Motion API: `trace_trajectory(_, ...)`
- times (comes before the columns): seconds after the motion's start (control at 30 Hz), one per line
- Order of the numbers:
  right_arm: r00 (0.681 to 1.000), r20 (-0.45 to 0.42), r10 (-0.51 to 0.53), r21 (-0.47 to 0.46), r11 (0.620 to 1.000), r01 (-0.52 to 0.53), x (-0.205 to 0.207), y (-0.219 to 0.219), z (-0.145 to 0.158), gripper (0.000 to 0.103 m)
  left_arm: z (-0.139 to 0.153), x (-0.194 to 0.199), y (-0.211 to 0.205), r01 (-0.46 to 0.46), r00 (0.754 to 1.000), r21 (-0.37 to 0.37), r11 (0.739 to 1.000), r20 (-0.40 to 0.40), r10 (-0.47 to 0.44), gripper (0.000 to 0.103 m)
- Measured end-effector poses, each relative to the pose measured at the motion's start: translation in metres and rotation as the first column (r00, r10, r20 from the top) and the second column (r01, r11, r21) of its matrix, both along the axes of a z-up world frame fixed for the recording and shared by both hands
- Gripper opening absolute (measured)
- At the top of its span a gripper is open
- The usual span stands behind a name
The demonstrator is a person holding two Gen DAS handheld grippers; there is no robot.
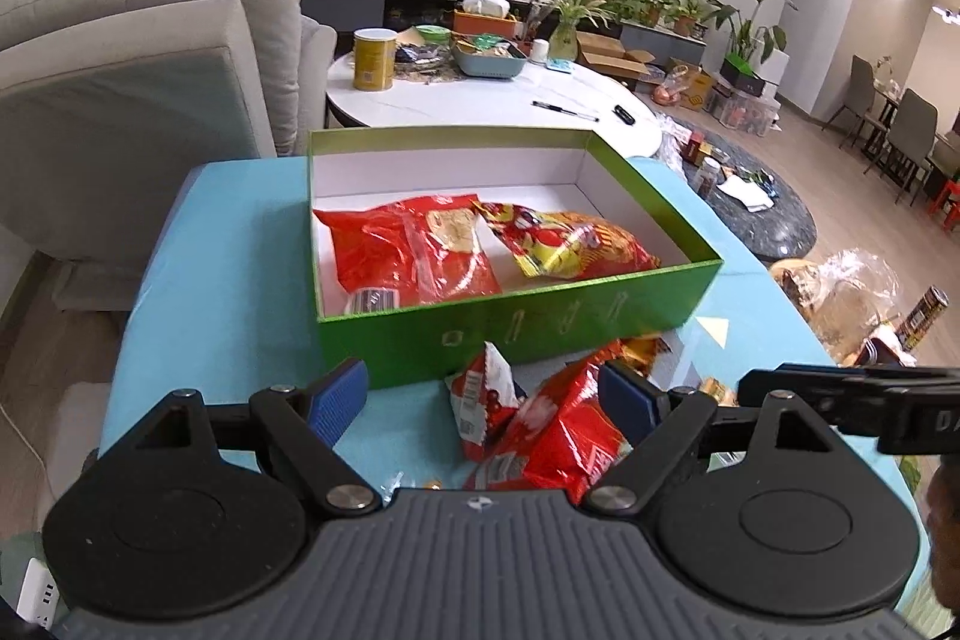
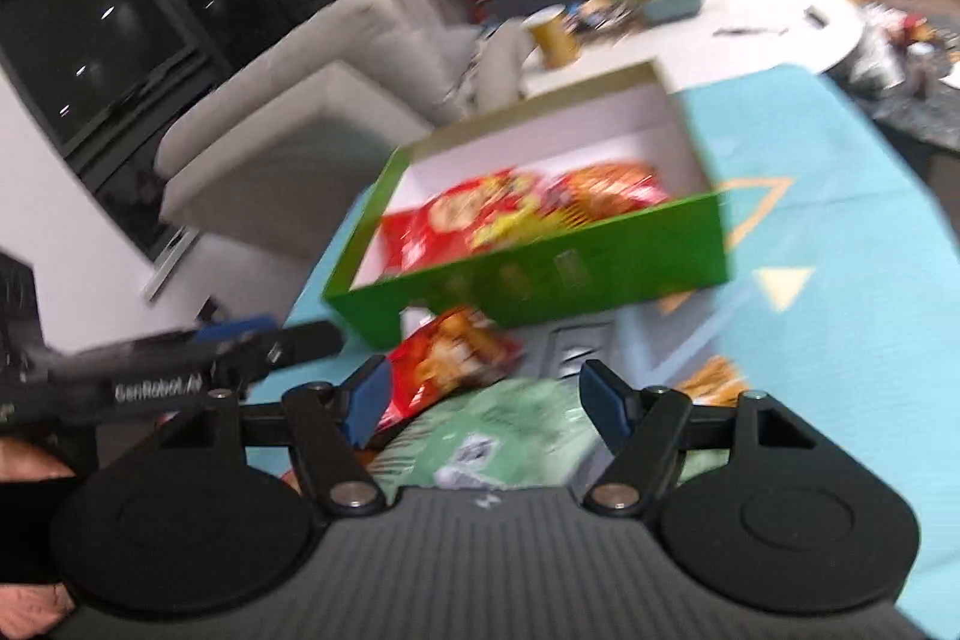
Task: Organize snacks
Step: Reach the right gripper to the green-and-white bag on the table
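A green box with a white inside stands open on the blue table and holds two red snack bags. My left gripper is open, low in front of the box, over loose red snack bags on the table. In the blurred right wrist view, my right gripper is open above a pale green packet and beside a red snack bag, near the box. The other gripper shows at the left edge.
A grey sofa stands left of the table. Behind the box is a white round table with a yellow can, a tray and pens. A dark round table and clutter lie at the right.
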State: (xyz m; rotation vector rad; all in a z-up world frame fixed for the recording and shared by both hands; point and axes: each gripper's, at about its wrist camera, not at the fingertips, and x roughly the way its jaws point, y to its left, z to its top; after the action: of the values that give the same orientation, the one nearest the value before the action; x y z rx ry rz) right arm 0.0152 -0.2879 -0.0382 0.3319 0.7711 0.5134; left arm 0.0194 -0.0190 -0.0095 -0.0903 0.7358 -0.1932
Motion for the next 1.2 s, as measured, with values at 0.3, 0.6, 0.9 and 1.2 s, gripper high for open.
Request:
trace_trajectory(0.3,0.999,-0.043,0.026,-0.068,0.997,-0.029,-0.016,0.002,-0.016,0.066,-0.006,-0.014,-0.018,0.096,0.995,0.016,0.995,-0.03,-0.096,0.082)
trace_trajectory(0.6,0.999,-0.033,-0.028,-0.249,0.968,0.019,-0.02,0.007,-0.033,0.074,-0.006,-0.023,-0.014,0.097,0.995,0.033,0.995,-0.037,-0.095,0.082)
trace_trajectory(0.9,0.99,-0.007,-0.142,-0.249,0.959,0.135,-0.023,-0.021,-0.033,0.074,-0.005,-0.031,-0.034,0.21,0.977,0.002,0.978,-0.032,-0.21,0.082)
trace_trajectory(1.2,0.994,-0.019,-0.105,-0.156,0.983,0.101,-0.024,-0.02,-0.023,0.074,-0.019,-0.026,-0.055,0.295,0.95,-0.043,0.955,-0.093,-0.297,0.064)
